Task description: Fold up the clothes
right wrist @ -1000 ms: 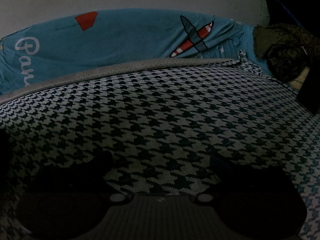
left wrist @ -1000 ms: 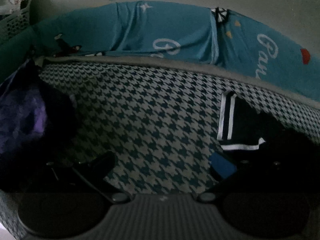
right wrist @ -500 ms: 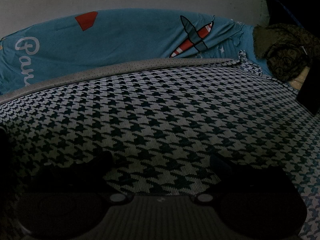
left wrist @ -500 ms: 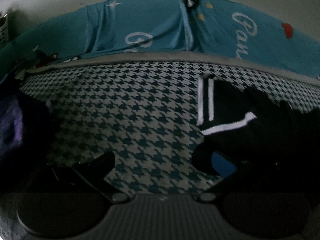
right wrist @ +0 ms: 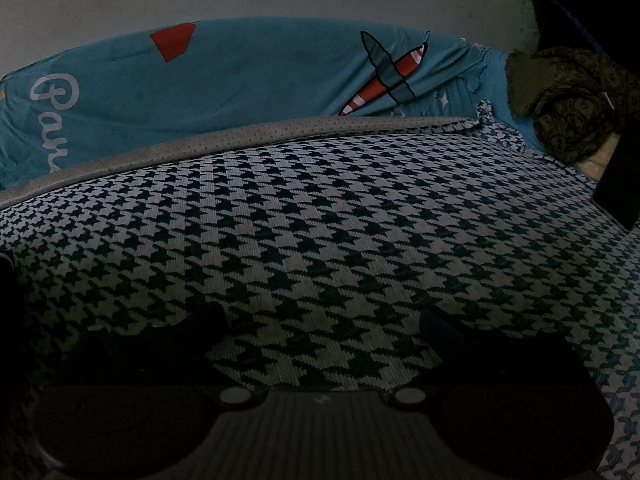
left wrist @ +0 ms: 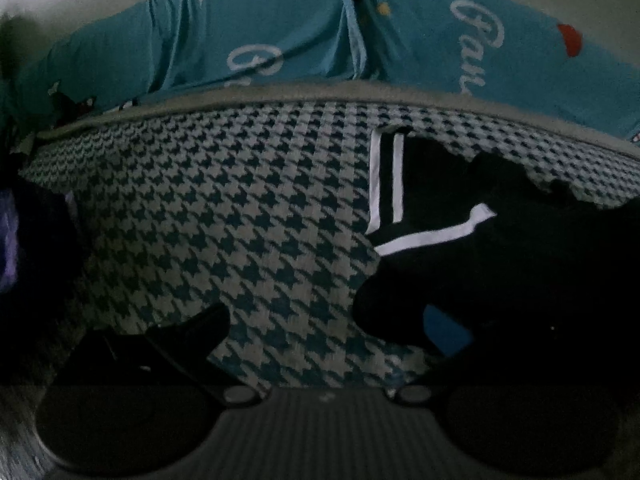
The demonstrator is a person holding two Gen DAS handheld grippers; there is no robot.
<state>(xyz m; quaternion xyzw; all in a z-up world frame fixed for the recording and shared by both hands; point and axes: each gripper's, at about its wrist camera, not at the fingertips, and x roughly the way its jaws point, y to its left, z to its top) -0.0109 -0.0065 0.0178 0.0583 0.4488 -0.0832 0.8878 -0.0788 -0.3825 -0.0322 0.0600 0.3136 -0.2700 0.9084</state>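
Note:
A black garment with white stripes point(left wrist: 432, 200) lies crumpled on the houndstooth cover point(left wrist: 240, 216), at the right of the left wrist view. My left gripper point(left wrist: 332, 328) is open just above the cover; its right finger, with a blue pad point(left wrist: 444, 330), sits at the garment's near edge, and the left finger point(left wrist: 192, 328) is over bare cover. In the right wrist view my right gripper point(right wrist: 324, 332) is open low over the houndstooth cover point(right wrist: 320, 220), nothing between its fingers. The garment does not show there.
A teal printed sheet point(left wrist: 280, 40) point(right wrist: 240, 80) runs along the back against a pale wall. A dark purple cloth heap point(left wrist: 24, 240) lies at the left. An olive patterned cloth point(right wrist: 568, 96) and a dark flat object point(right wrist: 620, 184) sit at the far right.
The left gripper has swung right and closer to the black striped garment, which now fills more of its view and reaches its right finger. The right gripper has stayed still.

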